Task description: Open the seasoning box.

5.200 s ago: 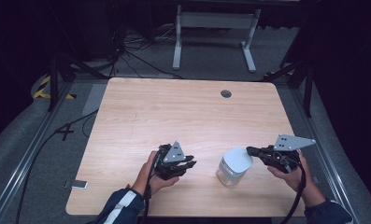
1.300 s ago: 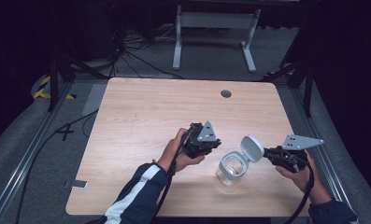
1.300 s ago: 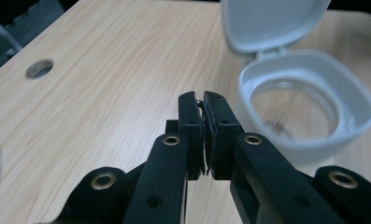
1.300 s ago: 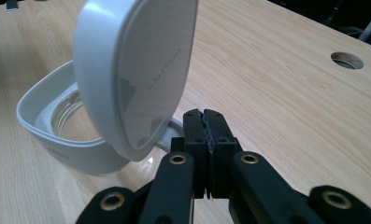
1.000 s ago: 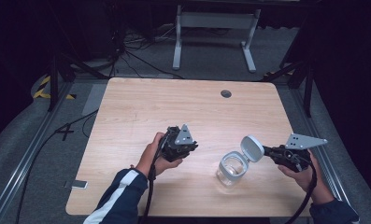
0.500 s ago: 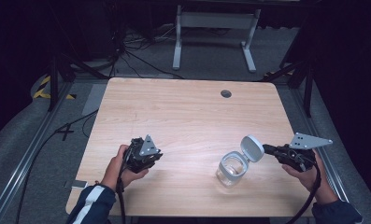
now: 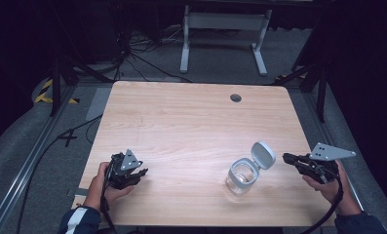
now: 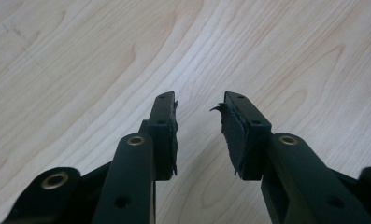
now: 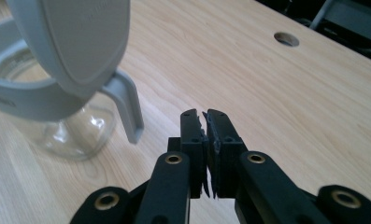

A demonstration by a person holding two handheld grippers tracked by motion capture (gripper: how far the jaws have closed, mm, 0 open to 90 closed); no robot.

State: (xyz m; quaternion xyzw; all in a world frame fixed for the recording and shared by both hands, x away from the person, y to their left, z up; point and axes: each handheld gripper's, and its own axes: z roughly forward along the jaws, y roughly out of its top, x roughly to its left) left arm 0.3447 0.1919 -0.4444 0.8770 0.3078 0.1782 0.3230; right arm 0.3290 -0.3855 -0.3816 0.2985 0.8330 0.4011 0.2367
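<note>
A clear glass jar (image 7: 241, 177) stands on the wooden table (image 7: 191, 122) at the front right, its grey flip lid (image 7: 262, 154) swung up and open. The jar (image 9: 57, 126) and its raised lid (image 9: 75, 42) fill the upper left of the right gripper view. My right gripper (image 7: 287, 158) sits just right of the lid, apart from it; its jaws (image 9: 205, 116) are shut with nothing between them. My left gripper (image 7: 141, 173) is at the front left, far from the jar. In the left gripper view its jaws (image 8: 199, 105) stand open over bare wood.
A round cable hole (image 7: 236, 98) lies near the table's far edge. Beyond the table a grey metal stand (image 7: 222, 29) and cables lie on the dark floor. A rail (image 7: 25, 170) runs along the left side.
My left gripper has drawn back from beside the jar to the table's front left. The jar's lid, earlier closed, is flipped up. The right gripper has barely moved.
</note>
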